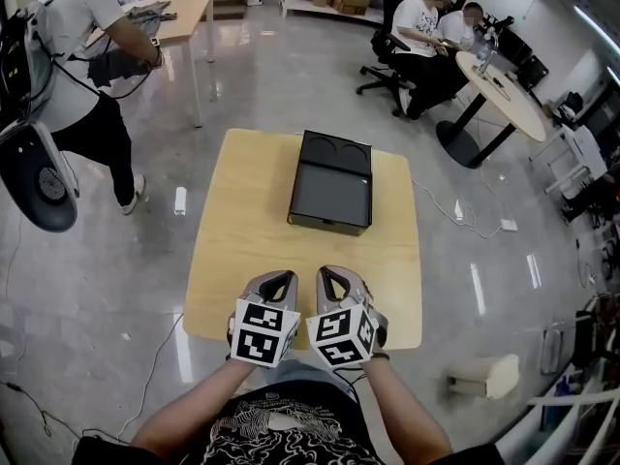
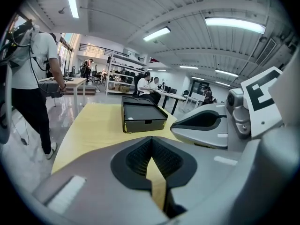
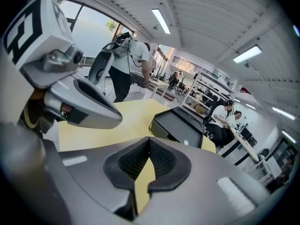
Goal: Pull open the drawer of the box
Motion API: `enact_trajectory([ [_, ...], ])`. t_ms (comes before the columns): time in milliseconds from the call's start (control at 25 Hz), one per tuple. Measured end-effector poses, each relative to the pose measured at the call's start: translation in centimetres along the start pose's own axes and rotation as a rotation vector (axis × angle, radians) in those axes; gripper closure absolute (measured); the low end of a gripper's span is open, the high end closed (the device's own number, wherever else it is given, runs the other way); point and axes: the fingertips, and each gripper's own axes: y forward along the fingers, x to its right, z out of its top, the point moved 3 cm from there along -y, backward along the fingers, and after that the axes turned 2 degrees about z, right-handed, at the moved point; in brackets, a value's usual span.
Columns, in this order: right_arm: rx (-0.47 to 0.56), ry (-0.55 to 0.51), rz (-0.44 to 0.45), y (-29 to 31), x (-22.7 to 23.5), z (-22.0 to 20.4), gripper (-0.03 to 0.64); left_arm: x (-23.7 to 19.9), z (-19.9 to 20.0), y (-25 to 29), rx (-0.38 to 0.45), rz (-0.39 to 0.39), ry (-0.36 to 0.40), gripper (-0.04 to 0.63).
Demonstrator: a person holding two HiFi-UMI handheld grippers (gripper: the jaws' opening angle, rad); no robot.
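A flat black box [image 1: 331, 182] lies on the far middle of the light wooden table [image 1: 232, 260], with its drawer front [image 2: 146, 124] turned towards me and flush with the case. Both grippers hover side by side over the table's near edge, well short of the box. My left gripper [image 1: 281, 277] is shut with nothing between its jaws, and so is my right gripper [image 1: 334, 273]. In the left gripper view the shut jaws [image 2: 151, 139] point at the box [image 2: 143, 116]. In the right gripper view the gripper [image 3: 150, 139] has the box [image 3: 180, 125] ahead and slightly right.
A person [image 1: 82, 76] with a backpack stands left of the table beside a desk [image 1: 179, 13]. People sit at a round table [image 1: 499, 90] at the back right. Cables [image 1: 465, 216] trail on the glossy floor. A pale object [image 1: 484, 376] lies on the floor at the right.
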Motion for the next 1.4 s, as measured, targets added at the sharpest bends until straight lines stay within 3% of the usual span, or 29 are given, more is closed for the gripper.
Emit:
enact_trajectory([
  [440, -0.063, -0.202, -0.012, 8.7, 4.6, 0.2, 0.611, -4.1, 2.2, 6.3, -0.033, 0.011, -0.008, 0.581],
  [680, -0.083, -0.291, -0.047, 11.5, 7.3, -1.1, 0.616, -3.6, 3.0, 8.0, -0.027, 0.015, 0.002, 0.581],
  [1120, -0.137, -0.520, -0.085, 17.5, 7.6, -1.5, 0.572, -7.2, 3.2, 8.8, -0.030, 0.062, -0.026, 0.580],
  [1400, -0.172, -0.608, -0.133, 20.3, 8.3, -2.4, 0.551, -9.0, 2.8, 10.3, -0.030, 0.096, -0.051, 0.580],
])
